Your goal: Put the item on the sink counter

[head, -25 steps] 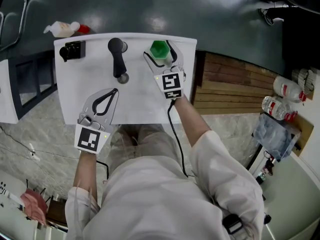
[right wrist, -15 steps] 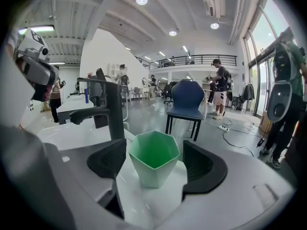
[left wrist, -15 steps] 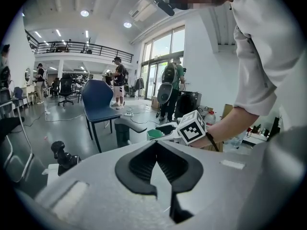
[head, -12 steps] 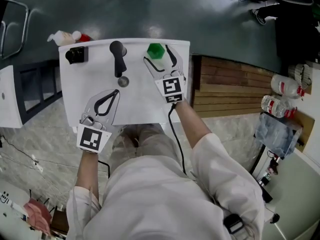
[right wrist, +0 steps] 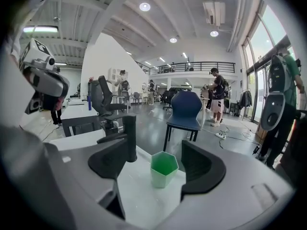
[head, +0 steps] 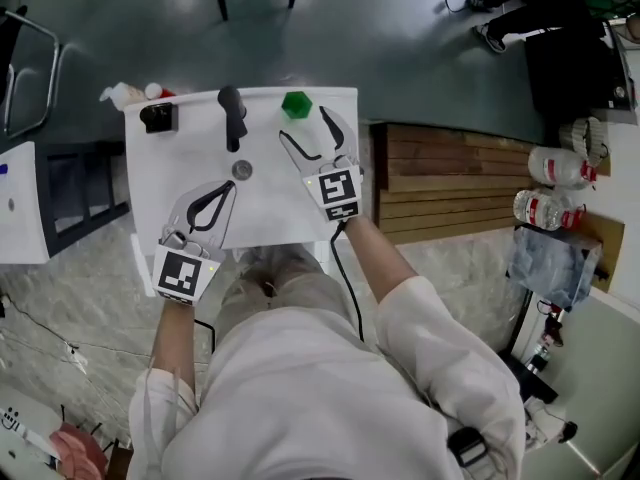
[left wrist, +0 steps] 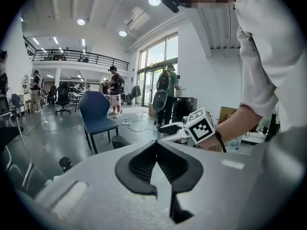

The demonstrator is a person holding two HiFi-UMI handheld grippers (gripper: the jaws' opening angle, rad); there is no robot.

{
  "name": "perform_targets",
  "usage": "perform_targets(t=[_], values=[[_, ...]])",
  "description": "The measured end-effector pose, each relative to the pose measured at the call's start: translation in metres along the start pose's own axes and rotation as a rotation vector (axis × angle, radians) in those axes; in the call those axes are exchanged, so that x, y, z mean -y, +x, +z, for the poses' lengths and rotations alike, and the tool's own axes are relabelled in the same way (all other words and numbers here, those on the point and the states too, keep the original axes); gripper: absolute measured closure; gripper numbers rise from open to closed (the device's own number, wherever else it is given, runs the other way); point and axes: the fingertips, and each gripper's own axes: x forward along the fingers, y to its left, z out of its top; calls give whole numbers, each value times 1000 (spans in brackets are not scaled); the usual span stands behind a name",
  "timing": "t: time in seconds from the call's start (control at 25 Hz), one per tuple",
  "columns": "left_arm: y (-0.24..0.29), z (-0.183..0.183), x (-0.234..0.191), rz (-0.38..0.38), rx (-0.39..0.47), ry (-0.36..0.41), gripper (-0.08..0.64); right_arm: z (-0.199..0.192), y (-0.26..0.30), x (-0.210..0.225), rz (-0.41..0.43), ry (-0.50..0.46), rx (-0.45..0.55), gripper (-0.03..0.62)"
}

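A green hexagonal cup (head: 296,105) stands upright on the white sink counter (head: 270,218), near its far edge and right of the black faucet (head: 233,118). My right gripper (head: 305,128) sits just short of the cup, which stands free beyond the fingertips. Its jaws are wide and closing slightly, with nothing between the pads. In the right gripper view the cup (right wrist: 163,169) shows ahead of the right gripper (right wrist: 159,150), the faucet (right wrist: 128,138) to its left. My left gripper (head: 232,182) rests at the counter's near left, shut and empty; the left gripper (left wrist: 157,143) has its tips touching.
A round drain (head: 241,169) lies below the faucet, and a black fitting (head: 158,117) sits at the far left corner. A wooden platform (head: 450,183) and bottles (head: 550,208) are to the right. A blue chair (right wrist: 187,109) and people stand beyond the counter.
My right gripper has drawn back toward me off the green cup, which stays standing on the counter. The left gripper has not moved.
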Motion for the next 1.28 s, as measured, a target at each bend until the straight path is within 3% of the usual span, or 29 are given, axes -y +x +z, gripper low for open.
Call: perform_targets(t=[0.96, 1.16, 1.28], values=[[-66, 63, 55, -57, 126, 127, 554, 78, -133, -58, -70, -34, 86, 298], [-78, 72, 63, -68, 149, 151, 554, 95, -166, -69, -108, -42, 128, 338], [-83, 77, 67, -74, 160, 165, 554, 102, -186, -71, -136, -49, 149, 395]])
